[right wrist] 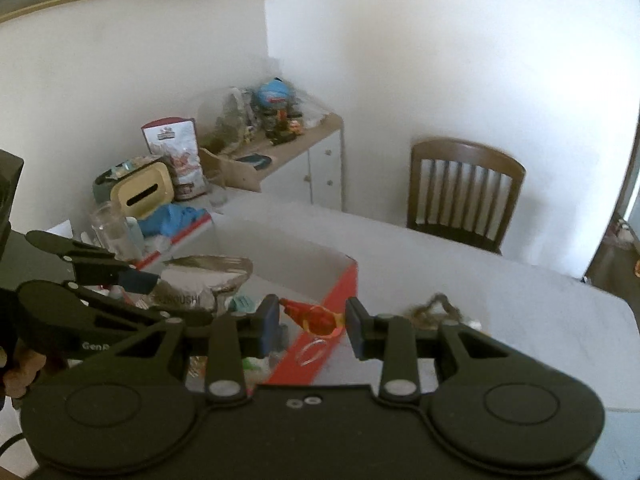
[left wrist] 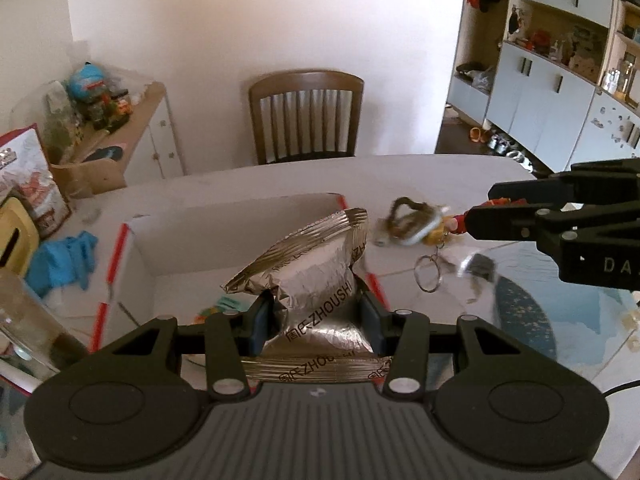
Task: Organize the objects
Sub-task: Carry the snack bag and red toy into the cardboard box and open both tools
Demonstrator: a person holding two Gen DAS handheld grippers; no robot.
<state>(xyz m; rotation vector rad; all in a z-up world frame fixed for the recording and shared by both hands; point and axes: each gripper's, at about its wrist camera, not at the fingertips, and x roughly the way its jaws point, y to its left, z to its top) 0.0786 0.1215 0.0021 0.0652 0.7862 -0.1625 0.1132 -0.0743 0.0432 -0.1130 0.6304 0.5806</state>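
Left gripper (left wrist: 316,320) clamps crinkled silver foil snack pouch (left wrist: 308,276) at frame centre, right gripper (right wrist: 312,322) pinches red-yellow keychain figure (right wrist: 316,318), both probably headed for the white red-edged cardboard box (left wrist: 240,236).

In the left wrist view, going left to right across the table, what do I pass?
Yellow box → blue gloves → silver foil packet in the left gripper → keychain in the right gripper.

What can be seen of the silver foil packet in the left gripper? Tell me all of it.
The silver foil packet is a crinkled, puffy pouch with ribbed, crimped seals at both ends and dark "ZHOUSHI" lettering printed along it. The left gripper has its jaws pressed on the packet's lower part, pinching it in. It is held tilted, its upper seal fanned out up and to the right, above an open white box with red edges.
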